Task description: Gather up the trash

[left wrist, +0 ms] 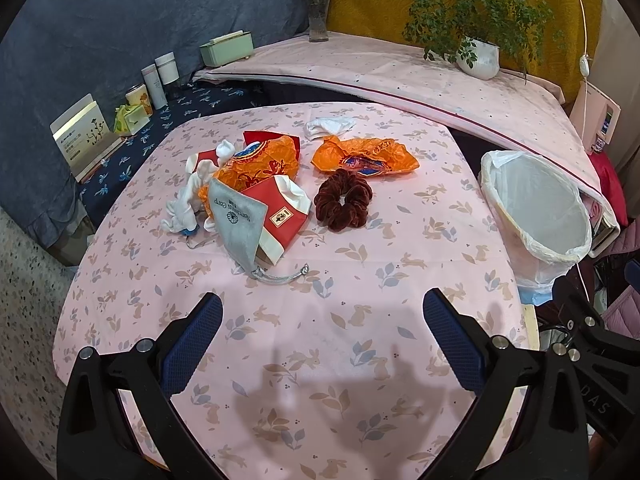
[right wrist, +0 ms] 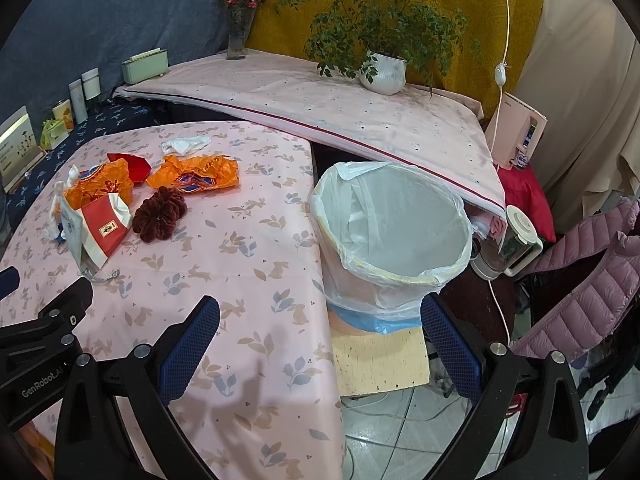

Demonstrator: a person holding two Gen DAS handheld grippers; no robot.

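On the pink rabbit-print table (left wrist: 360,352) lies a heap: two crumpled orange wrappers (left wrist: 366,156) (left wrist: 260,166), a red and white box (left wrist: 282,212), a grey drawstring pouch (left wrist: 236,224), white tissue (left wrist: 188,196) and another white wad (left wrist: 330,126), and a dark red scrunchie (left wrist: 343,199). A bin lined with a white bag (right wrist: 390,236) stands off the table's right edge. My left gripper (left wrist: 322,340) hangs open over the near table, short of the heap. My right gripper (right wrist: 320,344) is open too, low by the table's corner in front of the bin.
A potted plant (right wrist: 382,72), a flower vase (right wrist: 239,36) and a green box (right wrist: 145,65) stand on the raised pink shelf behind. Bottles and cards (left wrist: 156,80) line the left wall. A pink jacket (right wrist: 592,280) and a kettle (right wrist: 516,244) sit at the right.
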